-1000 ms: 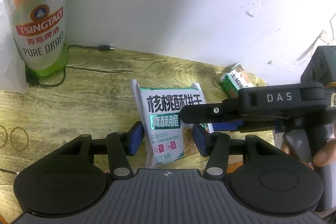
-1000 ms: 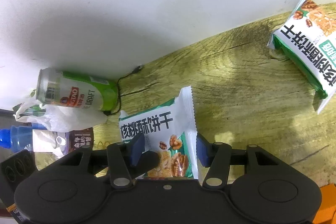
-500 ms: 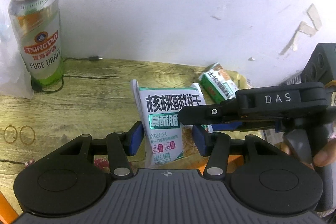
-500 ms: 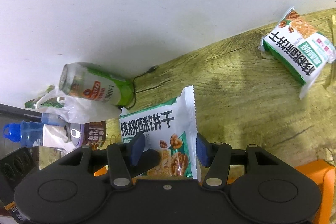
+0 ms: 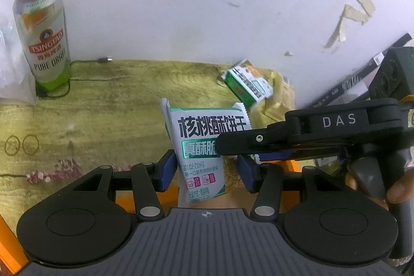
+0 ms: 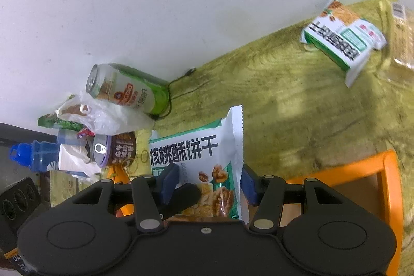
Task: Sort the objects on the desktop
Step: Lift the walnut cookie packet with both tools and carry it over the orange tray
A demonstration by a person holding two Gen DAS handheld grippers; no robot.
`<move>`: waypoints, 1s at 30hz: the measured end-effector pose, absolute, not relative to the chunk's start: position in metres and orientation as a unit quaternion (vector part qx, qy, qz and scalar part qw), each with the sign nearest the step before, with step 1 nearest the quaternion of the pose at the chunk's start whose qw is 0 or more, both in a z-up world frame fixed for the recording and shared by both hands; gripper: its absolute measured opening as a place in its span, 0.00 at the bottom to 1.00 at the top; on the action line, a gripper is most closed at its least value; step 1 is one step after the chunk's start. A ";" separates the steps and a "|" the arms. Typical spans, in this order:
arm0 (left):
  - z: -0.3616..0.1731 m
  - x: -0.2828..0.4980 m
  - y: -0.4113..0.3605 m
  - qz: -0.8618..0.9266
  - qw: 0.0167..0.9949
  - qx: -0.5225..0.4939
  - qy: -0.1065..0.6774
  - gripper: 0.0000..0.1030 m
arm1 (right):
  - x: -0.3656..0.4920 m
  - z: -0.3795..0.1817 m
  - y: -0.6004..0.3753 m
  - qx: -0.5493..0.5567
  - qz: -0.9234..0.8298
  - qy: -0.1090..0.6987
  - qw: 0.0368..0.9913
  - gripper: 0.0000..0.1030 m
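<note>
A white and green walnut biscuit packet is held above the wooden table by both grippers. My left gripper is shut on its lower part. My right gripper is shut on the same packet from the side and reaches in from the right in the left wrist view. A second walnut biscuit packet lies at the back right of the table; it also shows in the right wrist view.
A Tsingtao beer can stands at the back left by the wall, beside a plastic bag, a brown can and a blue bottle. An orange tray lies below the grippers. Two rubber bands lie at left.
Both grippers have lifted the held packet higher and pulled back from the wall. The orange tray has come into view beneath them.
</note>
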State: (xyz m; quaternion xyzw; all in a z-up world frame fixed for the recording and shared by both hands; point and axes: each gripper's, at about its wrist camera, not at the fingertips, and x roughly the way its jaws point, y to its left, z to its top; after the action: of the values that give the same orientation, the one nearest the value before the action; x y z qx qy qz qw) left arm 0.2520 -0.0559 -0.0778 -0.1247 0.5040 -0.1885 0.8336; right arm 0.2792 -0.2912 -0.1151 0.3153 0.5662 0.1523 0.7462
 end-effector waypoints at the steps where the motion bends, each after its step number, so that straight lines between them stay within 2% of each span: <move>1: -0.078 0.249 -0.057 -0.191 0.833 -0.124 0.505 0.50 | 0.276 -0.116 -0.292 0.316 0.151 0.567 0.745 0.50; 30: -0.123 0.195 -0.072 -0.191 0.805 -0.109 0.550 0.50 | 0.215 -0.157 -0.286 0.284 0.150 0.613 0.722 0.50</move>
State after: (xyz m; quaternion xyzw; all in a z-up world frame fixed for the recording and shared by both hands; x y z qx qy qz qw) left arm 0.1952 -0.0721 -0.1228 -0.1086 0.5503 -0.1912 0.8055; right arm 0.2145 -0.2856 -0.1571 0.2841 0.6127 0.1500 0.7221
